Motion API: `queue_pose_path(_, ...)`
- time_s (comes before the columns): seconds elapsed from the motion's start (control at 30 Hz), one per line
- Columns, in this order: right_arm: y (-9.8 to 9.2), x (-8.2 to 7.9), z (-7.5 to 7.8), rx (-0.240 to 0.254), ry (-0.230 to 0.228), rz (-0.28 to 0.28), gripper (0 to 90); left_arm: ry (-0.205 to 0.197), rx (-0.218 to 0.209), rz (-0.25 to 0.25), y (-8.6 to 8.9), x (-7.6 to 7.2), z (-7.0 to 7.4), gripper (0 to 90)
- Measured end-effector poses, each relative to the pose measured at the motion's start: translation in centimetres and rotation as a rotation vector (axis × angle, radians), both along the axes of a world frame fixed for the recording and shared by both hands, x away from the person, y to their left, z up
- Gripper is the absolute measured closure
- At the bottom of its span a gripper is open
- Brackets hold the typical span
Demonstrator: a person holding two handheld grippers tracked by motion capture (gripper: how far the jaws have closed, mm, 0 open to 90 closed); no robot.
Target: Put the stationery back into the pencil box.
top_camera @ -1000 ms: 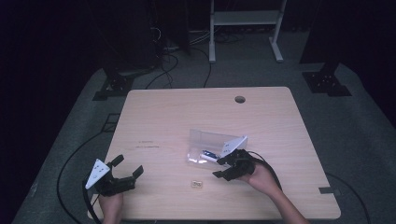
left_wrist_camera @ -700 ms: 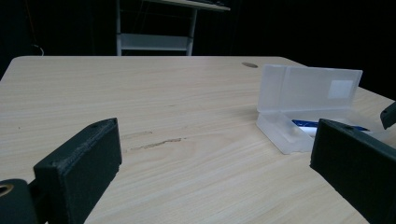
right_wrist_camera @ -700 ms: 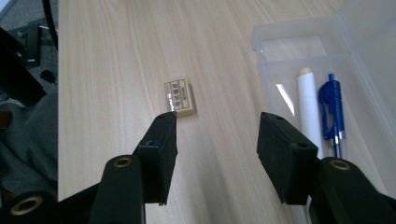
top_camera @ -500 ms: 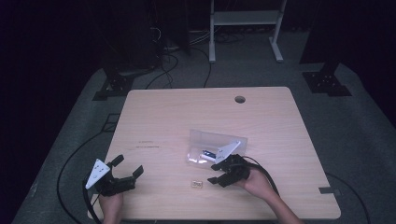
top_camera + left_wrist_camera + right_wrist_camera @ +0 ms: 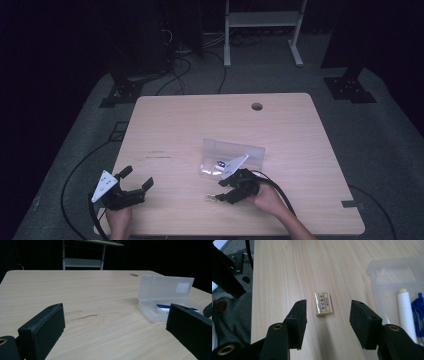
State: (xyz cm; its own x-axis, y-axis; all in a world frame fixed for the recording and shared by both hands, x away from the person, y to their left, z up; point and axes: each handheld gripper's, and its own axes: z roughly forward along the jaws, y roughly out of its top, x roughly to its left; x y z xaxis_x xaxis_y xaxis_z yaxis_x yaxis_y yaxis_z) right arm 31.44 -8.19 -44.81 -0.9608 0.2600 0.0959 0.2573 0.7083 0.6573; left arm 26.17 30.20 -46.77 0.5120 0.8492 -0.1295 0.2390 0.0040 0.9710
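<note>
High view: the right gripper (image 5: 223, 192), jaws apart, aims at the eraser (image 5: 212, 198) at lower centre, likely to pick it up; the open case (image 5: 231, 157) sits just above.

Left gripper view: the left gripper (image 5: 113, 327) rests released, case (image 5: 163, 298) at right.

Right gripper view: eraser (image 5: 323, 303) lies centred between the spread jaws, untouched.

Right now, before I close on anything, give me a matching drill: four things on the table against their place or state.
1 eraser
2 case
3 left gripper
4 cable hole

a near the table's far edge
b open, near the front left corner, nothing between its jaws
c lid up, pens inside
d flat on the table between the right gripper's open jaws

Pairs: 1-d, 2-c, 3-b, 4-a
</note>
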Motion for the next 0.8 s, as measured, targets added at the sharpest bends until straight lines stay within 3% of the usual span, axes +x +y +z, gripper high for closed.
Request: queue_pose_path(0.8, 2.4, 0.4, -1.8, -0.031, 0.021, 0.036, 50.6, -0.003, -0.001, 0.0, 0.0, 0.0, 0.0, 1.1)
